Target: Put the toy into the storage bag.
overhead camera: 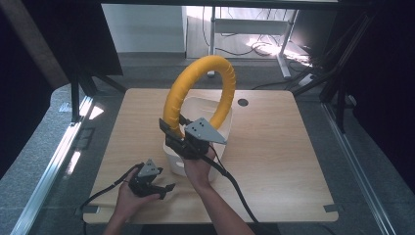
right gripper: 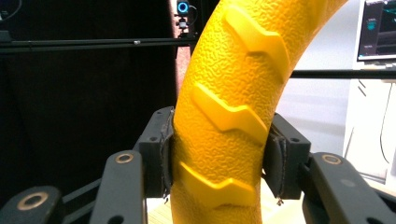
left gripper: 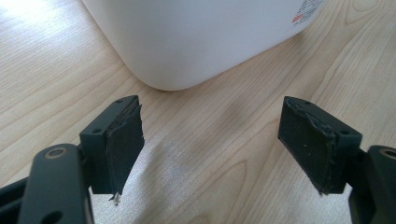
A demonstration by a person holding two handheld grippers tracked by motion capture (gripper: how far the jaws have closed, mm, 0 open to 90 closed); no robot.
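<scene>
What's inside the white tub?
The bottom of the yellow ring dips into the white tub, held upright by the right gripper. The ring and gripper cover the tub's floor, so anything else there is hidden.

Yellow ridged ring (overhead camera: 200, 88) upright over the white bin (overhead camera: 222, 128), lower arc clamped

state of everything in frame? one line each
yellow ring: upright, clamped in right tool, over the bin
right tool: shut on yellow ring
left tool: open, nothing between its pads, low over the table
white bin: upright on table, lidless
</scene>
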